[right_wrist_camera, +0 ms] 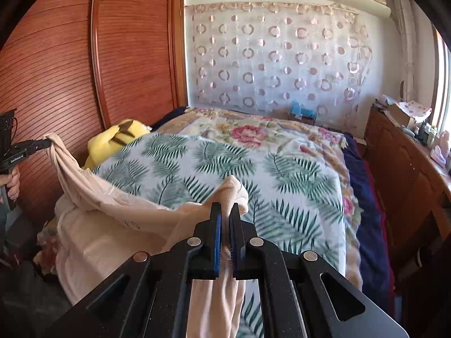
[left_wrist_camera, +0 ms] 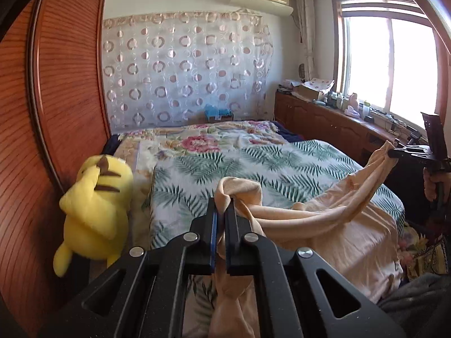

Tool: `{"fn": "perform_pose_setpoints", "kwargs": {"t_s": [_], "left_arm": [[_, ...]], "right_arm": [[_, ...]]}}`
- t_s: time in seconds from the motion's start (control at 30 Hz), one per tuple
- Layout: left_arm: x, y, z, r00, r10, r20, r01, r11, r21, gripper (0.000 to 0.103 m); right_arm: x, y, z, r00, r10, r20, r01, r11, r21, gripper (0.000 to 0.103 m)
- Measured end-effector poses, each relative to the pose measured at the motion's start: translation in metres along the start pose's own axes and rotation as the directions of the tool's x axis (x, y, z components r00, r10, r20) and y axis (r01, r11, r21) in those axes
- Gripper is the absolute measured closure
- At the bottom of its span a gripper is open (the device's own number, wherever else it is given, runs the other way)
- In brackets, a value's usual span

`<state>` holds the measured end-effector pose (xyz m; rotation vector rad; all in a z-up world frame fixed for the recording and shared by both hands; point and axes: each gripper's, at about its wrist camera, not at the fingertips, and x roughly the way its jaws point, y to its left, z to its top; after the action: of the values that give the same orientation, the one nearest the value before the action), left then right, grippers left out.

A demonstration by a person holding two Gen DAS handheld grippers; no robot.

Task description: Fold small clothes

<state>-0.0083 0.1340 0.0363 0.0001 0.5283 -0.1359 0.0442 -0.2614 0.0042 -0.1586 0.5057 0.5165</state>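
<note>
The left claw (left_wrist_camera: 221, 211) is clenched on one bunched end of a peach cloth (left_wrist_camera: 324, 219). The right claw (right_wrist_camera: 225, 211) is clenched on another end of the same cloth. The cloth hangs up in the air between the two claws like a saggy rope, and the rest of it lies in a heap on the near corner of the bed (left_wrist_camera: 253, 152). What kind of clothing it is cannot be told, as it is all scrunched up. There is faint print on it in the right view, too small to read.

The bed has a sheet with green leaves (right_wrist_camera: 253, 169) and a flowery blanket (right_wrist_camera: 253, 132) further back. A yellow plush toy (left_wrist_camera: 95, 205) sits by the bed next to the wooden wardrobe (left_wrist_camera: 64, 84). In the right view the toy is half hidden behind the bed.

An open cardboard box (left_wrist_camera: 311, 88) stands on the long wooden tabletop (left_wrist_camera: 324, 112) under the window (left_wrist_camera: 389, 64). What is in it cannot be seen. Small bottles and other bits stand beside it, too blurry to name.

A hand (left_wrist_camera: 431, 186) holds the right claw's handle at the picture edge, cut off. There is white writing on the left claw's side in the right view, too small to read.
</note>
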Motion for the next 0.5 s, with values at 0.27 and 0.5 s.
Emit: {"fn": "perform_pose_setpoints", "kwargs": {"t_s": [0.27,0.5], "left_arm": [[0.005,-0.003,-0.045,0.996,-0.011,-0.092,0.005,0.998,-0.064,0.098],[0.015,-0.01,-0.057,0.991,0.007,-0.132,-0.012,0.999,-0.04,0.098]], "right_arm": [[-0.032,0.004,-0.042,0.997,0.027,-0.075,-0.023,0.998,0.059,0.098],[-0.013,0.013,-0.056,0.986,0.024,-0.167,-0.013,0.998,0.065,0.098]]}}
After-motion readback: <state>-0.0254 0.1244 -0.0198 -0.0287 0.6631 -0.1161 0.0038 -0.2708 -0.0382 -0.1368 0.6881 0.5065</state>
